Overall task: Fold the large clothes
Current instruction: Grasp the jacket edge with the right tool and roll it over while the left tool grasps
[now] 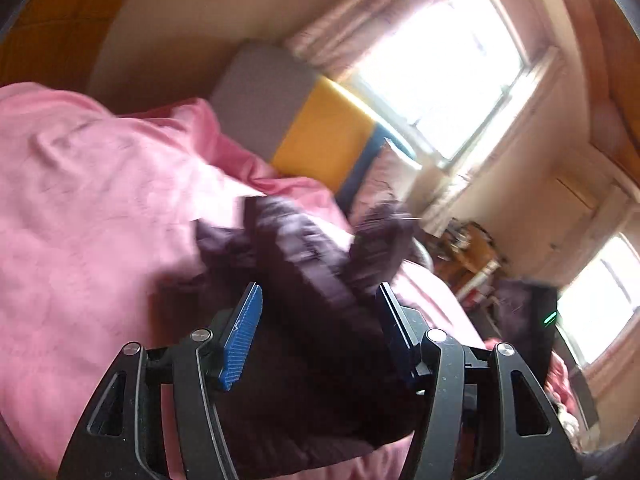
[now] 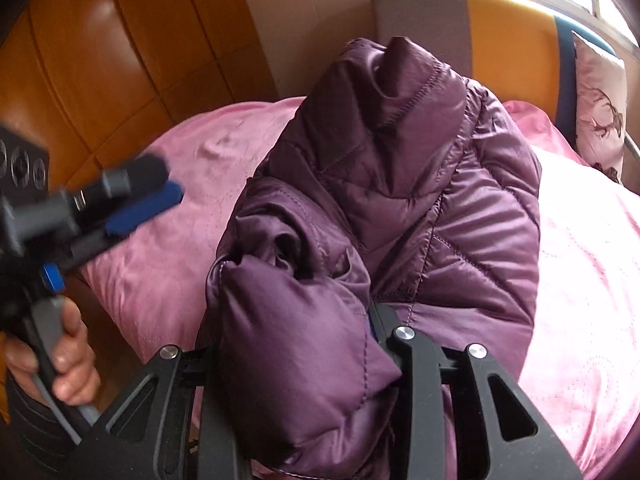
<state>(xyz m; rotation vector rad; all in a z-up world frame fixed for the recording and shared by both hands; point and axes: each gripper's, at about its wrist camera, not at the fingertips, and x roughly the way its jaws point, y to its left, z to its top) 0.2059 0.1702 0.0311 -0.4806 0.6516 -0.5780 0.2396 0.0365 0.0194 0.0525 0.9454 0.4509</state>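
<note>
The purple jacket (image 2: 384, 200) is bunched up on the pink bed (image 2: 580, 280), collar end toward the headboard (image 2: 512, 40). The right tongs (image 2: 304, 360) look clamped on a puffy fold at the jacket's near end, though the padding hides the pads, so that's my best read. The left tongs (image 2: 148, 200) are spread wide and holding nothing, off to the jacket's left.

To do this step well, I'd keep the right grip deep in the padding since that slick shell will probably slip, and have the left grab the opposite edge before lifting, so the fold lands flat rather than lumpy.

The left view is blurry but shows the left tongs' gap clearly, plus the window (image 1: 432, 72). Only the right view shows the jacket's quilting and the hand (image 2: 68, 360) holding the left tool.
</note>
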